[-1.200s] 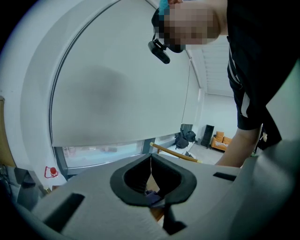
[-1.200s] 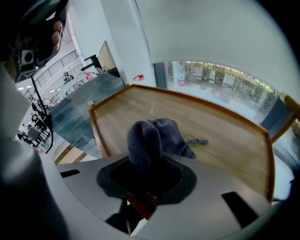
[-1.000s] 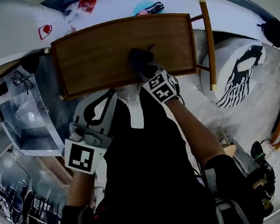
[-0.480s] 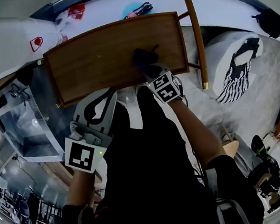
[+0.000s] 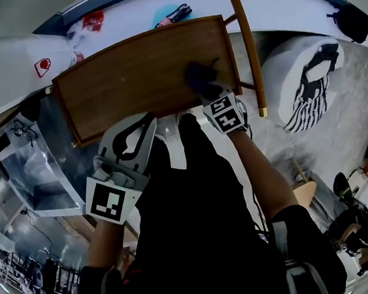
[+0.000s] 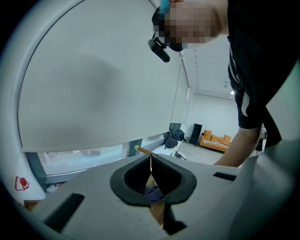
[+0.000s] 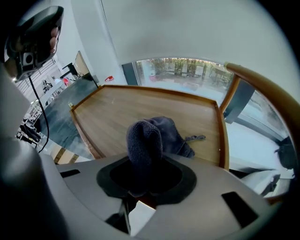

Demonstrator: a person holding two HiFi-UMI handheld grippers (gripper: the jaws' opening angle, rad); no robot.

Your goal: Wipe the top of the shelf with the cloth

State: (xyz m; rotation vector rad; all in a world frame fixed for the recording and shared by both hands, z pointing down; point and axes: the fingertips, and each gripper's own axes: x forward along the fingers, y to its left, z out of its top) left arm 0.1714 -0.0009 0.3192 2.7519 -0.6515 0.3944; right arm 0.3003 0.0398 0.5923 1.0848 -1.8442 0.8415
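Shelf (image 5: 122, 78): wooden top with a raised rim.
Cloth (image 7: 157, 133): dark, bunched, lying on the right part of the top, near the front edge.
Right gripper (image 5: 207, 92): fingers clamped on the cloth.
Left gripper (image 5: 134, 129): fingers closed together, empty, just off the shelf's front edge.
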